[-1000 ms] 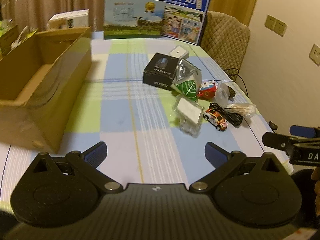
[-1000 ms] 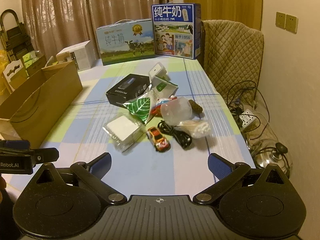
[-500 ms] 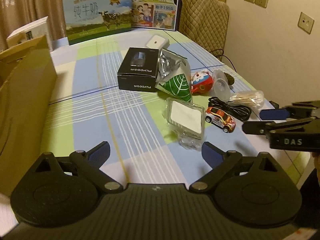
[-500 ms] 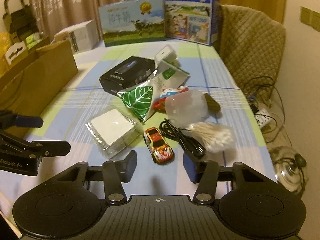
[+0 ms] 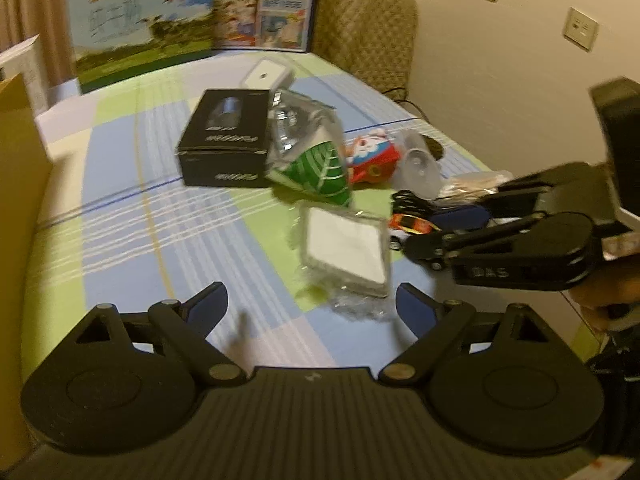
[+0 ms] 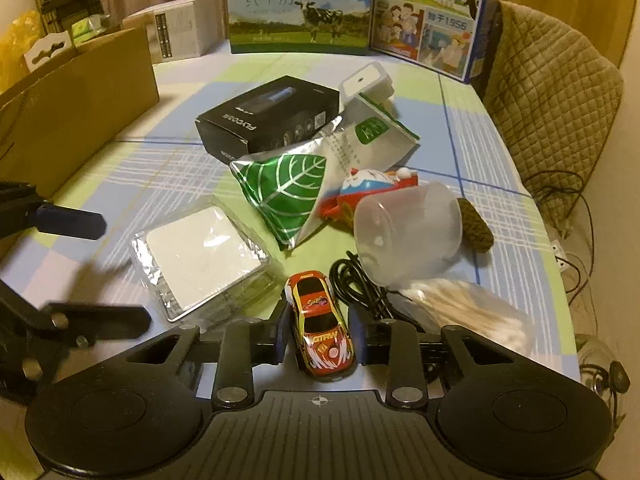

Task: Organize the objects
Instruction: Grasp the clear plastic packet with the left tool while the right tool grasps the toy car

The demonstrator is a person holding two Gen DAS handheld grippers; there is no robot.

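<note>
Right gripper (image 6: 319,338) is down on the small red-and-yellow toy car (image 6: 320,330), which sits on the checked tabletop (image 6: 168,168) at the near edge of the clutter. Its jaws have just been closing and now bracket the car's flanks; pads look touching or nearly so, and I can't tell if the squeeze is firm yet. My read: the step in hand is the pinch before lift. Do it well by centring the pads on the body sides, not the wheels, then lifting straight up, since the coiled black cable (image 6: 356,284) is just beside the car on the right and the clear blister pack with a white square insert (image 6: 200,256) sits just left; a sideways drag would likely snag either one. The bag of cotton swabs (image 6: 468,308) is also near. Left gripper (image 5: 312,304) hovers with jaws wide and has just been narrowing slightly, nothing between them, aimed toward the blister pack. The brown cardboard box (image 6: 76,96) at far left is probably the drop spot, well apart from the car, so carry high over the black rectangular product box (image 6: 268,120).
</note>
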